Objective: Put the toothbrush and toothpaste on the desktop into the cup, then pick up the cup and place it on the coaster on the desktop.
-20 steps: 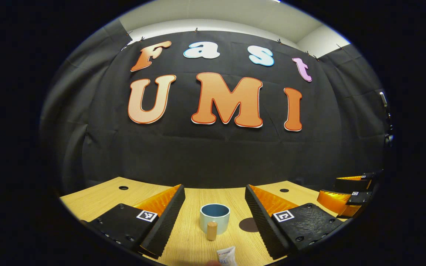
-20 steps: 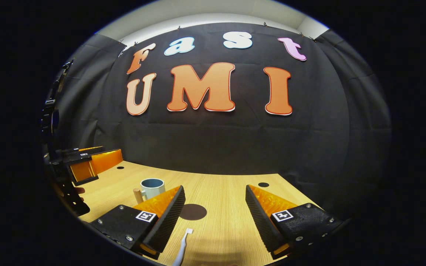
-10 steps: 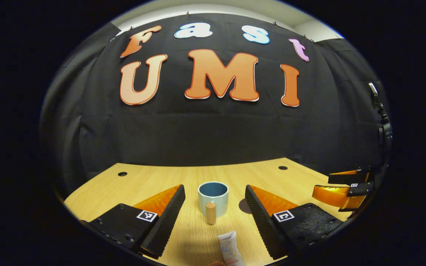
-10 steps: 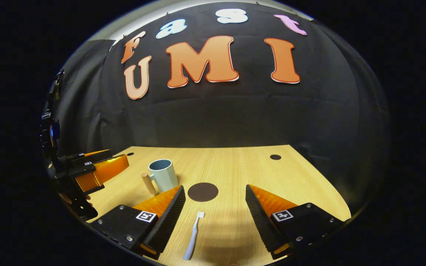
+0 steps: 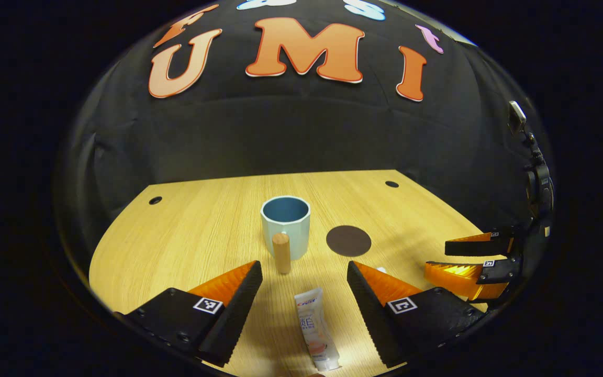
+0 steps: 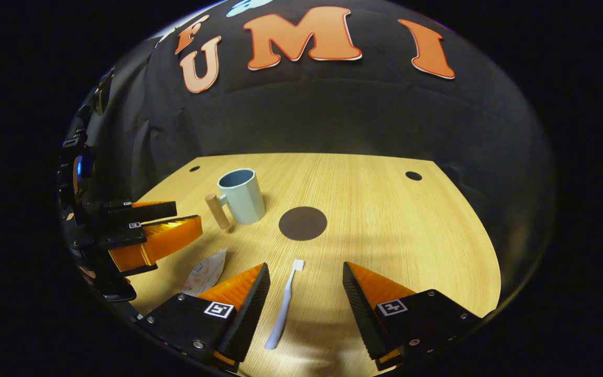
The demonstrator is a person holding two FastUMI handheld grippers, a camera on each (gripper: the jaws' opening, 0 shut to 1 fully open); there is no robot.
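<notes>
A pale blue cup point(image 5: 286, 226) with a wooden handle stands upright mid-table, also seen as the cup point(image 6: 242, 196) in the right gripper view. The white toothpaste tube point(image 5: 315, 329) lies flat between the fingers of my open left gripper point(image 5: 304, 269), below their tips. A pale blue toothbrush point(image 6: 284, 306) lies between the fingers of my open right gripper point(image 6: 304, 269), head pointing away. The dark round coaster point(image 5: 348, 240) sits right of the cup; the coaster point(image 6: 302, 223) lies beyond the toothbrush. The left gripper point(image 6: 189, 220) hovers over the toothpaste point(image 6: 205, 271). Nothing is held.
The wooden table point(image 6: 385, 225) has small round holes near its far corners and ends at the black cloth wall. The right gripper point(image 5: 448, 256) shows at the right side of the left gripper view, above the table's near edge.
Both grippers have tilted down and risen, bringing more of the table into view. The toothpaste and toothbrush now lie fully between their respective fingers. No object has moved.
</notes>
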